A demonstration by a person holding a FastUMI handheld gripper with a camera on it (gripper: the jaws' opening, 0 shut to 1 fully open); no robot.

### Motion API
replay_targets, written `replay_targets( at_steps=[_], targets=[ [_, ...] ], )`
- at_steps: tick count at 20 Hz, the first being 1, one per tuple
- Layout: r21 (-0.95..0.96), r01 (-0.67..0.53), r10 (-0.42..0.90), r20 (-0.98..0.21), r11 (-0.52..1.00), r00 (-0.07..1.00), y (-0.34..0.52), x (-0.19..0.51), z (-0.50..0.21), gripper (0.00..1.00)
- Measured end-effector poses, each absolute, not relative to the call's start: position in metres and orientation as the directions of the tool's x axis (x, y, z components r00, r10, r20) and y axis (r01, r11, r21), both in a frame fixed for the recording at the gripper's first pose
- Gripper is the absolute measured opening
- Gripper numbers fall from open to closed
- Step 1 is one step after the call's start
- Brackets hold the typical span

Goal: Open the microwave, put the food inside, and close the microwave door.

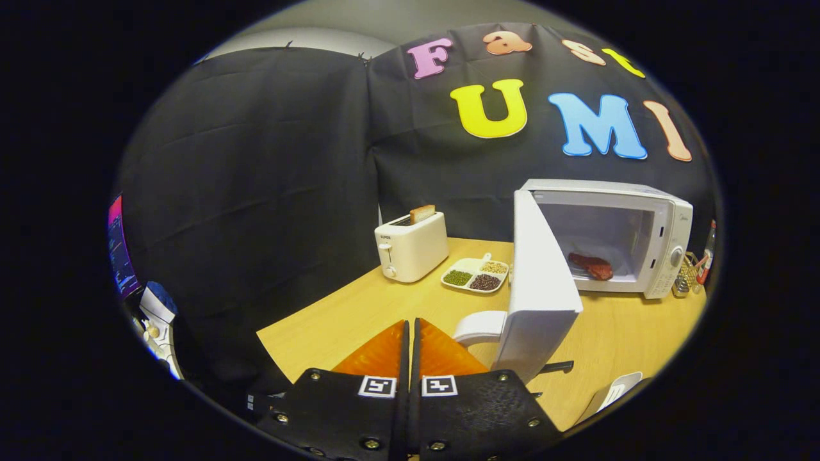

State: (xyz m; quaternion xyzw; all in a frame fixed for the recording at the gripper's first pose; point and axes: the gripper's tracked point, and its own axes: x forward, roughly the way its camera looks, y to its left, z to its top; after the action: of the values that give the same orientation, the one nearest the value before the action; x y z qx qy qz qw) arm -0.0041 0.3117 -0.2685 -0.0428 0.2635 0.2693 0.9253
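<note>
The gripper (410, 326) fingers are pressing together, holding nothing. Just ahead, the microwave (640, 224) door (538, 288) is hanging open. Something red, maybe meat (590, 266), is sitting inside. A toaster (411, 246) is standing nearby.

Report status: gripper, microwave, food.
Gripper shut, holding nothing, short of the open microwave door. Food already inside the microwave. Door swung wide, not yet closed. White cup beside the door's near edge.
</note>
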Motion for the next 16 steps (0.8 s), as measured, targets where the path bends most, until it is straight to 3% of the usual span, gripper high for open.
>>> replay_targets(
  at_steps=[16],
  targets=[
    [0.013,-0.399,0.339,-0.552,0.917,0.761,0.196,0.047,-0.273,0.01]
  ],
)
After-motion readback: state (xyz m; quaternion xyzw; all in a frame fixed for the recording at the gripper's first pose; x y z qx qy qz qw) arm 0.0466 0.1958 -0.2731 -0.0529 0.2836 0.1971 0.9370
